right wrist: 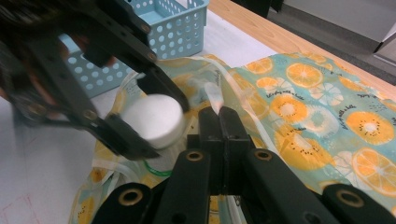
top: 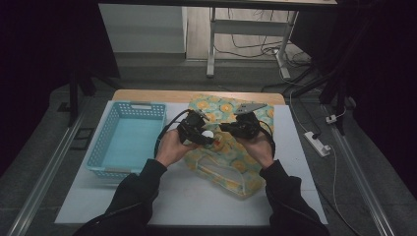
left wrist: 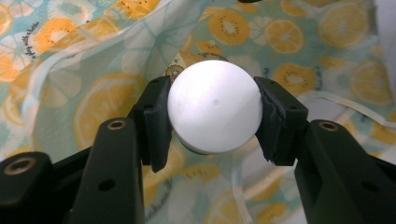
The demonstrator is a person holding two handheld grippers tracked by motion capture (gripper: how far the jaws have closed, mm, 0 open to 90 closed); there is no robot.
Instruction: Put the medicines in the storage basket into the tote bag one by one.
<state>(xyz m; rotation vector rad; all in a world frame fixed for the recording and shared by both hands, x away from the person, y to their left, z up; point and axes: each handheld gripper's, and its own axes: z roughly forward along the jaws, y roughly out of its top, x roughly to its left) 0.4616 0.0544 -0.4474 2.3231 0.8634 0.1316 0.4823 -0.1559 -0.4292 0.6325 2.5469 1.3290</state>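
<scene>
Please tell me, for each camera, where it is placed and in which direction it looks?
High view: above the person's side, looking forward and down at the table, basket, fruit-print bag; forearms and both tongs show.
Left gripper view: rides the left tongs, whose jaws clamp a white cap.
Right gripper view: rides the right tongs, pinching the bag's edge.
Shared: cap, bag.

Basket left of the bag, both on the table
</scene>
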